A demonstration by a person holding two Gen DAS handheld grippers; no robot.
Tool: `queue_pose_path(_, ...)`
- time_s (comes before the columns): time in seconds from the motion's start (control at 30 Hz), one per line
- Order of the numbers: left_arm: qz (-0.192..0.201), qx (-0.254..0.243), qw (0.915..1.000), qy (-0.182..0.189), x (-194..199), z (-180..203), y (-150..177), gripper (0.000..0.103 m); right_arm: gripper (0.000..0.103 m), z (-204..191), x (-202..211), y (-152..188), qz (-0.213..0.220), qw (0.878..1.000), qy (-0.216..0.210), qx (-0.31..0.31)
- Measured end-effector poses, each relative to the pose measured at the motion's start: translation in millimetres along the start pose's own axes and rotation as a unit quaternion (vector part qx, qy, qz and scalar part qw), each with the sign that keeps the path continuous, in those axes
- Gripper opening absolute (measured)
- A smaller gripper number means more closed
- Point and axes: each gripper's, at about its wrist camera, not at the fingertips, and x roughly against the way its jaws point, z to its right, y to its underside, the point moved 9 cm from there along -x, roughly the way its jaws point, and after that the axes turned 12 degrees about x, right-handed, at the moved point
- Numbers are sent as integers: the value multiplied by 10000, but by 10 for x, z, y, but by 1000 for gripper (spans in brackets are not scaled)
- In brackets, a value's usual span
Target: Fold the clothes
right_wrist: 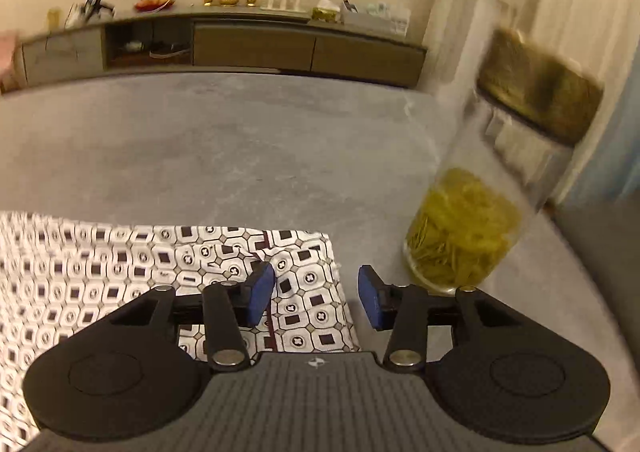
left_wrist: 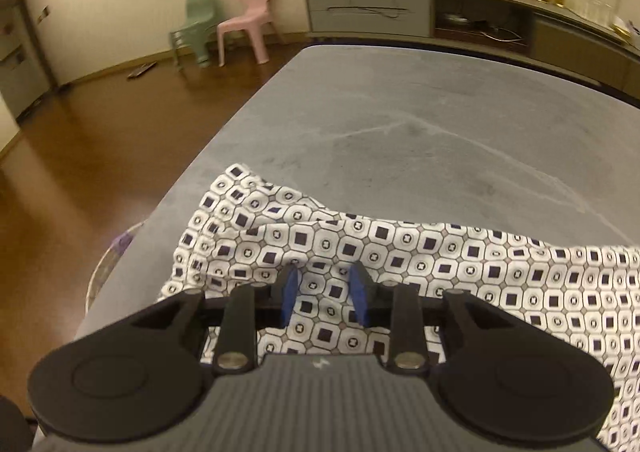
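A white garment point(left_wrist: 400, 248) printed with dark squares and rings lies spread near the front of the grey table point(left_wrist: 400, 124). My left gripper point(left_wrist: 325, 272) hovers low over its left part. The blue pads point(left_wrist: 289, 290) stand a little apart, with only flat cloth showing beneath the gap. In the right wrist view the same garment point(right_wrist: 120, 264) ends in a straight right edge. My right gripper point(right_wrist: 316, 272) is open and straddles that edge, the left pad over the cloth and the right pad point(right_wrist: 370, 304) over bare table point(right_wrist: 240, 152). Neither gripper pinches the fabric.
A tall glass jar point(right_wrist: 464, 228) of yellow-green material with a brown lid stands just right of my right gripper. The table's left edge point(left_wrist: 192, 172) drops to a wooden floor. A pink chair point(left_wrist: 248, 20), a green chair point(left_wrist: 192, 32) and a long sideboard point(right_wrist: 248, 48) stand beyond.
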Motion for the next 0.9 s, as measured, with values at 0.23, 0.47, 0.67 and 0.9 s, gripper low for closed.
queue_pose_path(0.23,152,-442,9984,-320,9,55,21,26,47,89,-17,81,136,9990,-341,-238)
queue_pose_path(0.47,258,417,9982,354,554,138,-28,24,67,338,568,189,538,9925,-579,-929)
queue_pose_path(0.67,360,24,9802,1946,1229,1226,370,31,87,461,822,913,-38,9864,-678,-1496)
queue_pose_path(0.9,13,-429,9591,2799,1486,2125,1064,31,10,159,880,943,-26,9958,-546,-733)
